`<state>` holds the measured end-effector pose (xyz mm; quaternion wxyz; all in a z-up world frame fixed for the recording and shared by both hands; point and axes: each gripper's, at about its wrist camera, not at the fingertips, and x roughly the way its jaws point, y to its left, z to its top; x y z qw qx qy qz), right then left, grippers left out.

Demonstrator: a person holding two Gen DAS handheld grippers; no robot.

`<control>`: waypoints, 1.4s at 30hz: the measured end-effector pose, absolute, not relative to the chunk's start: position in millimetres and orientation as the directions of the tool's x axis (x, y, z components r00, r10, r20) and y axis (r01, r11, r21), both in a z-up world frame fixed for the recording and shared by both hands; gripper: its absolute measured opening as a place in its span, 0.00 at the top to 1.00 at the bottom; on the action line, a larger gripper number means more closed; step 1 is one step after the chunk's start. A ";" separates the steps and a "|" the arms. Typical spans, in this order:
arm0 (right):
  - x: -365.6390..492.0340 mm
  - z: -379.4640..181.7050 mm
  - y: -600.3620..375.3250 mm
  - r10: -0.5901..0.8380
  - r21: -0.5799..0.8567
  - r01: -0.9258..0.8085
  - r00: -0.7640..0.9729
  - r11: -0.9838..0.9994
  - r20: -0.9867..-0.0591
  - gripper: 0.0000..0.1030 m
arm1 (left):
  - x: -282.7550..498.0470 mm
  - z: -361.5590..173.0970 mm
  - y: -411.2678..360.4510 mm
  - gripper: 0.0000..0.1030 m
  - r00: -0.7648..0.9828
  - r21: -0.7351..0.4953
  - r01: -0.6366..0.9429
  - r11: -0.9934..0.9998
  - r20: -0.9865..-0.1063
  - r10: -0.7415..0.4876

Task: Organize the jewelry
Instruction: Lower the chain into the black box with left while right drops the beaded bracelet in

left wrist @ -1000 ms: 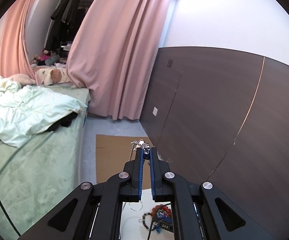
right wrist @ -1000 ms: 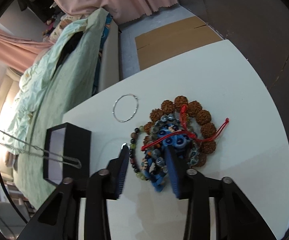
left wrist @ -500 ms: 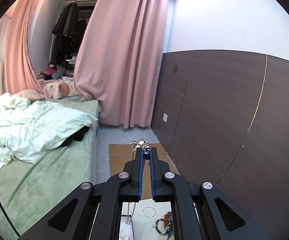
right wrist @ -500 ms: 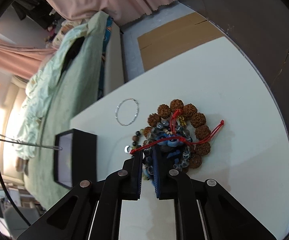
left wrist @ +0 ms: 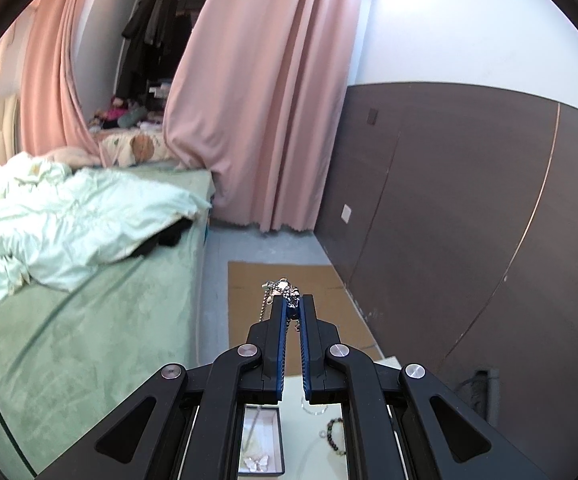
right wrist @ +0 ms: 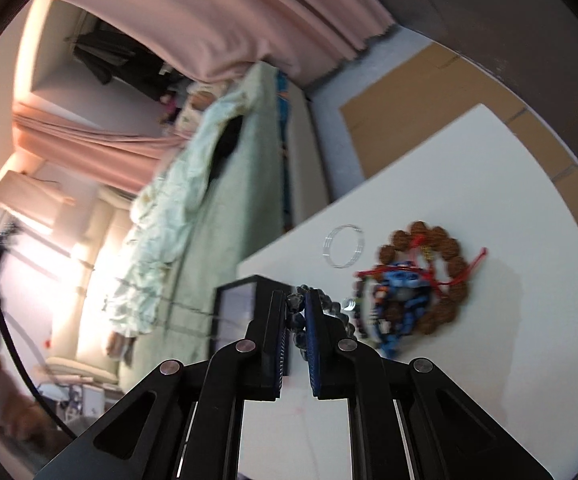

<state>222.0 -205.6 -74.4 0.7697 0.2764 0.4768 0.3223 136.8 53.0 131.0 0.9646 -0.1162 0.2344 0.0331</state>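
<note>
My left gripper is shut on a silver chain necklace and held high above the white table. Its chain drops toward an open black jewelry box, where a butterfly pendant lies on the pale lining. My right gripper is shut on a dark beaded bracelet, lifted just off the table beside the black box. Further right lie a brown seed-bead bracelet with red cord, blue beads inside it, and a thin silver bangle.
A bed with a green cover and pale duvet runs along the table's left side. Pink curtains hang at the back, and a dark panelled wall stands to the right. Flat cardboard lies on the floor beyond the table.
My right gripper closed on the dark beaded bracelet in the pile and raised it, tilting upward. The left gripper rose, then sank a little, so the box now shows beneath it.
</note>
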 end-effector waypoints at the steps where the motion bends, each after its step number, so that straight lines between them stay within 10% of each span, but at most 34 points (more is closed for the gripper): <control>1: 219.5 -72.5 -203.5 0.766 0.736 -0.242 0.342 0.632 -0.545 0.89 | 138.3 123.9 54.4 0.94 0.882 -0.217 -0.119 0.969 -0.470 0.003; 16: 201.8 -65.9 -172.9 0.794 0.748 -0.289 0.341 0.598 -0.503 0.89 | 159.1 -15.1 92.6 0.90 0.741 -0.416 -0.188 0.889 -0.655 -0.150; 19: 197.0 -64.4 -159.7 0.809 0.751 -0.319 0.337 0.579 -0.481 0.89 | 152.4 -25.6 104.0 0.74 0.727 -0.451 -0.216 0.866 -0.666 -0.166; 22: 193.2 -62.8 -143.2 0.827 0.752 -0.353 0.326 0.556 -0.459 0.89 | 138.7 -29.2 115.5 0.30 0.740 -0.461 -0.252 0.851 -0.659 -0.138; 34: 189.4 -79.0 -84.9 0.841 0.745 -0.391 0.255 0.541 -0.476 0.89 | 123.8 -17.7 160.6 0.17 0.776 -0.512 -0.306 0.803 -0.623 -0.101; 38: 194.9 -92.3 -82.2 0.810 0.737 -0.338 0.236 0.586 -0.536 0.47 | 122.7 -19.6 163.6 0.17 0.773 -0.520 -0.314 0.794 -0.626 -0.105; 42: 195.7 -88.8 -100.4 0.801 0.738 -0.311 0.258 0.599 -0.541 0.46 | 123.3 -20.2 157.9 0.17 0.765 -0.501 -0.301 0.811 -0.635 -0.109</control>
